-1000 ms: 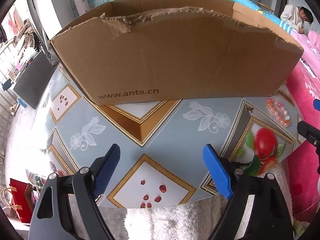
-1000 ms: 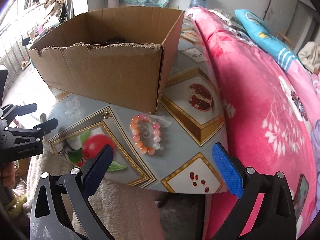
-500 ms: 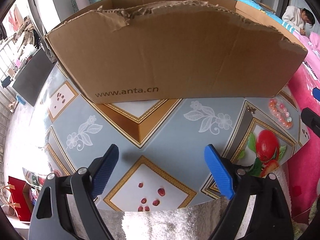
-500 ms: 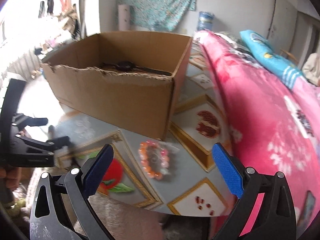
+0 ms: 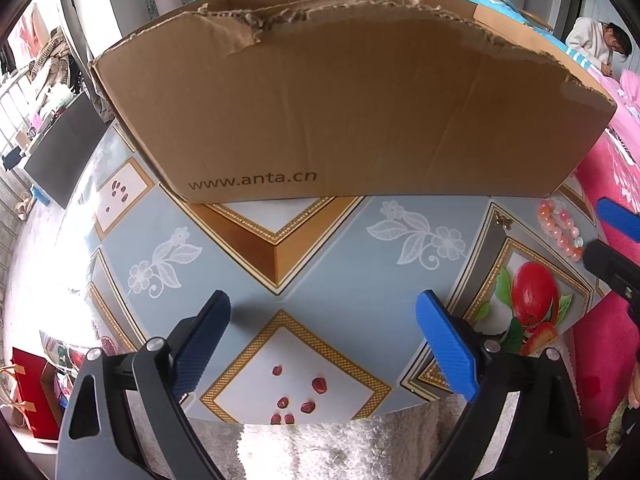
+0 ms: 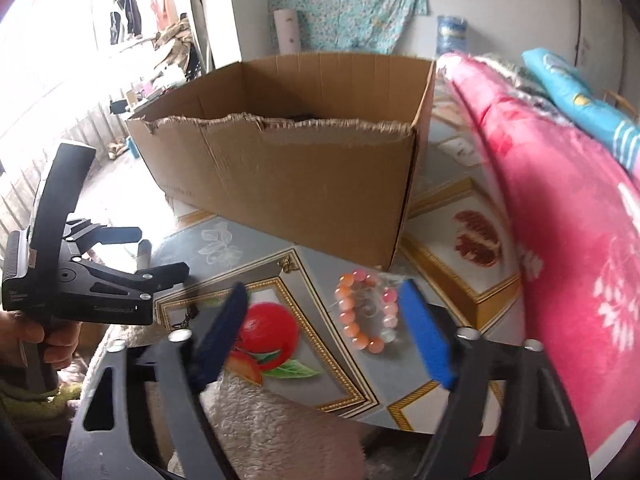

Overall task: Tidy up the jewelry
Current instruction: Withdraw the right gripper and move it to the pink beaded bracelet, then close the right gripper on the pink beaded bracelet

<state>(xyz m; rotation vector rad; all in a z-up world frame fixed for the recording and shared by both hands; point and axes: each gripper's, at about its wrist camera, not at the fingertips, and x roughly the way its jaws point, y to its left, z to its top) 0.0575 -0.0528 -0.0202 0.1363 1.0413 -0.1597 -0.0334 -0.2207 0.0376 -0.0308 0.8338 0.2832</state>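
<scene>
A bracelet of pink and orange beads (image 6: 366, 312) lies on the patterned table (image 6: 436, 280), close to the corner of a brown cardboard box (image 6: 300, 184). My right gripper (image 6: 324, 292) hovers over it. Its jaws are closing, the bracelet sits between them near the right pad, and neither pad touches it. My left gripper (image 5: 322, 312) hangs above bare table (image 5: 340, 264) in front of the box (image 5: 340, 112); its jaws are opening with nothing between them. In the left wrist view the bracelet (image 5: 560, 232) lies far right, by a blue pad (image 5: 618, 220) of the right gripper.
Pink flowered bedding (image 6: 560, 240) runs along the table's right side. A white fluffy cloth (image 5: 320, 448) lies below the table's near edge. Something dark (image 6: 304, 115) rests inside the box. A hand holds the left gripper (image 6: 164, 251) at left. A person (image 5: 592, 40) sits far back.
The right gripper's jaws have narrowed from wide open, and the bracelet now shows between its fingers instead of beyond them. The left gripper's jaws stand slightly wider; the box looms a little closer.
</scene>
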